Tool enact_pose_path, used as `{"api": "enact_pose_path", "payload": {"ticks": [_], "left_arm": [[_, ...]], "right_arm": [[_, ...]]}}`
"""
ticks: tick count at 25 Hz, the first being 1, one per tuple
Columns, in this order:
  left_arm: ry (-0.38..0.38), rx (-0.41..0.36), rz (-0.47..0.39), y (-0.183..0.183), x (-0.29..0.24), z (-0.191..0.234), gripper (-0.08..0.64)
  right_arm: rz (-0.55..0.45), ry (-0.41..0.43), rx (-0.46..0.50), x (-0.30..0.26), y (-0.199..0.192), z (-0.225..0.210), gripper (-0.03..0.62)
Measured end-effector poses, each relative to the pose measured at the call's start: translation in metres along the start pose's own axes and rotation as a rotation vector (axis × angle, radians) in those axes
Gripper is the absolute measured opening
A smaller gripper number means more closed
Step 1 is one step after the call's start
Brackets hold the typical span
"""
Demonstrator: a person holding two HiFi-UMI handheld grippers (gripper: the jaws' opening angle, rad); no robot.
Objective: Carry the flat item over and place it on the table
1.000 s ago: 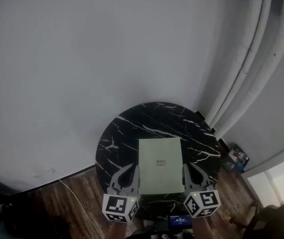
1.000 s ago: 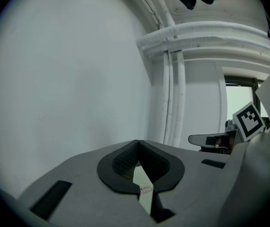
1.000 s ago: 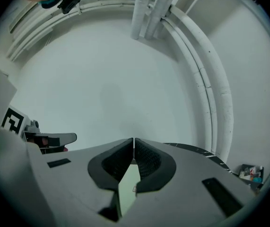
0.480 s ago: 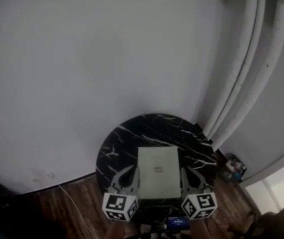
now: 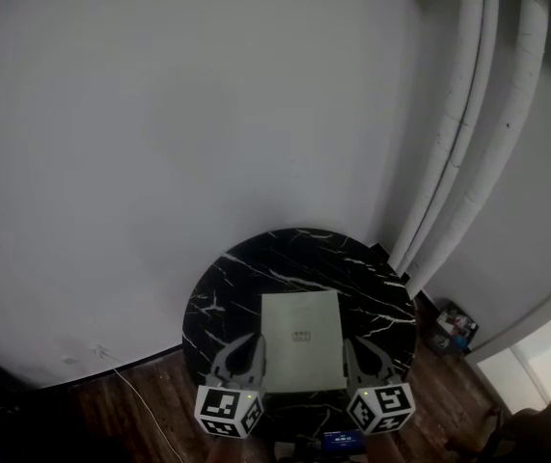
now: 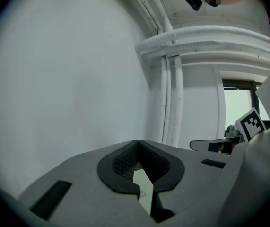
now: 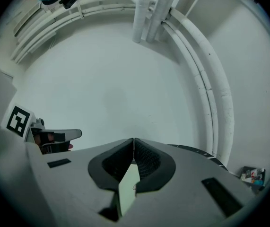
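Note:
A flat pale green item (image 5: 301, 340) hangs level over the round black marble table (image 5: 294, 254); whether it touches the top I cannot tell. My left gripper (image 5: 253, 343) is shut on its left edge and my right gripper (image 5: 351, 345) on its right edge. In the left gripper view the dark pads (image 6: 125, 161) meet at the tips, with a sliver of the green item (image 6: 143, 186) between them lower down. The right gripper view shows the same: pads (image 7: 146, 161) together, the green item (image 7: 127, 189) wedged edge-on between them.
A white wall fills the space behind the table. White pipes (image 5: 468, 143) run down the corner at the right. Dark wooden floor (image 5: 150, 408) surrounds the table, with a thin cable (image 5: 128, 379) at the left and small colourful things (image 5: 452, 324) at the right.
The head view has tilted upward, so table, item and grippers sit lower and smaller in the picture. Both grippers keep their hold on the item over the table.

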State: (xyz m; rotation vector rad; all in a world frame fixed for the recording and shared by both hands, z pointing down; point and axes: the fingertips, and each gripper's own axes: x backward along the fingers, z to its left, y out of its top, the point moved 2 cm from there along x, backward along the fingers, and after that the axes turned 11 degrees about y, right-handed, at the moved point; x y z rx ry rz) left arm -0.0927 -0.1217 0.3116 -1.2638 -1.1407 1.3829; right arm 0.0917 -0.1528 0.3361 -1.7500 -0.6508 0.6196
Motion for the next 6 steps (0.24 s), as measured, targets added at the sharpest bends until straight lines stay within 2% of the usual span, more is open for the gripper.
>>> {"api": "enact_pose_path", "payload": {"ticks": [6], "left_arm": [[0.011, 0.01, 0.009, -0.0014, -0.0086, -0.0028, 0.012]], "right_arm": [[-0.006, 0.009, 0.032, -0.0006, 0.0077, -0.005, 0.02]]}}
